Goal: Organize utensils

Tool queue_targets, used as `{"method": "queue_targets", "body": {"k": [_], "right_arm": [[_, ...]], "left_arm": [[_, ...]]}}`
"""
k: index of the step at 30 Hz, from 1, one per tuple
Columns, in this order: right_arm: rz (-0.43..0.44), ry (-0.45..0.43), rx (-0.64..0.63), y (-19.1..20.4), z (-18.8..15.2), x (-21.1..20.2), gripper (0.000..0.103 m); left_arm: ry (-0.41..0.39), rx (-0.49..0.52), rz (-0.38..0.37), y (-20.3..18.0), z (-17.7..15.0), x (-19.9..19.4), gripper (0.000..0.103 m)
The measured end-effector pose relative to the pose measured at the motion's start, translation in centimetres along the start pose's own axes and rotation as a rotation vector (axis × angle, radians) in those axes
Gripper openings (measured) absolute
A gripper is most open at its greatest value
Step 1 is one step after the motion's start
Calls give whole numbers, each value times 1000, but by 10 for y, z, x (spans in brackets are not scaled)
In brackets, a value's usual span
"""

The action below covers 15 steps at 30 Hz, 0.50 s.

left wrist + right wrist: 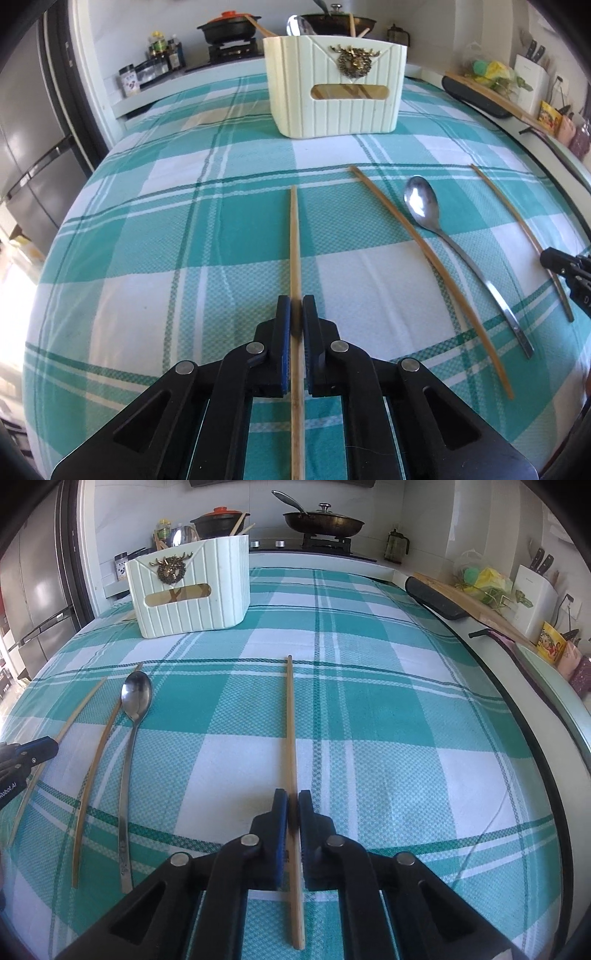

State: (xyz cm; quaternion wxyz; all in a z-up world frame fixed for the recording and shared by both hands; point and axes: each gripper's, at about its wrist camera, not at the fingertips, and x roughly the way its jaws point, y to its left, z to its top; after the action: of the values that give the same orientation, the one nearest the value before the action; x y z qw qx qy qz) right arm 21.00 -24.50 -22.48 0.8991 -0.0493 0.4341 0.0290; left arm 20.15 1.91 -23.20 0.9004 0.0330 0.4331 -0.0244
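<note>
Two sticks at once, is that right? (DESK)

Yes. (ME) My left claw (295, 306) is clamped on the left stick (294, 240), which lies on the cloth (147, 240) straight out from the caddy's (332, 99) front, tip toward it. My right claw (293, 797) is clamped on the right stick (290, 720), nearer me than the caddy and off to its right.

Lifted yet? (DESK)

Cannot tell. (ME) Both look level with the cloth, and each tail runs back past my fingers.

What remains out? (DESK)

One spare stick (430, 258) and one spoon (461, 254), side by side between my two sticks, near side of the caddy. (ME) Several handles already stand up out of the caddy.

How will the sticks carry? (DESK)

Lightly, I judge. (ME) They look like bamboo, thin and stiff, so no sag. They are also narrow and smooth, and could roll or swivel between the pads. I have each one behind its middle, toward the thicker end, which leaves a long front to swing. That front should drop into the caddy first.

And the spoon? (DESK)

Heavier and slicker, being metal, I expect. (ME) It lies flat to the cloth, so I would pinch the handle across its width, near the neck below the bowl.
</note>
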Motion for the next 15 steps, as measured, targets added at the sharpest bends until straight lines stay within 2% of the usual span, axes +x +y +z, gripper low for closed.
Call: {"method": "queue_targets", "body": {"k": [6,10,11,12,14,15], "right_arm": [[-5,1,15,-7,-6,-5,7],[44,-17,36,-10,-8,-8,9],[62,-23,44,-11,-8,-9,15],[73,-33,50,-12,-8,-11,28],[70,-59,49,-13,-9,-17,47],[67,-69,45,-14,-8,-19,48]], "left_arm": [[11,-29,-16,25,-4,-1,6],[18,-45,-35,31,-6,-3,13],[19,-52,-40,32,-6,-4,27],[21,-64,-51,34,-7,-5,47],[18,-94,-91,39,-8,-9,64],[22,-105,-116,42,-8,-10,64]]}}
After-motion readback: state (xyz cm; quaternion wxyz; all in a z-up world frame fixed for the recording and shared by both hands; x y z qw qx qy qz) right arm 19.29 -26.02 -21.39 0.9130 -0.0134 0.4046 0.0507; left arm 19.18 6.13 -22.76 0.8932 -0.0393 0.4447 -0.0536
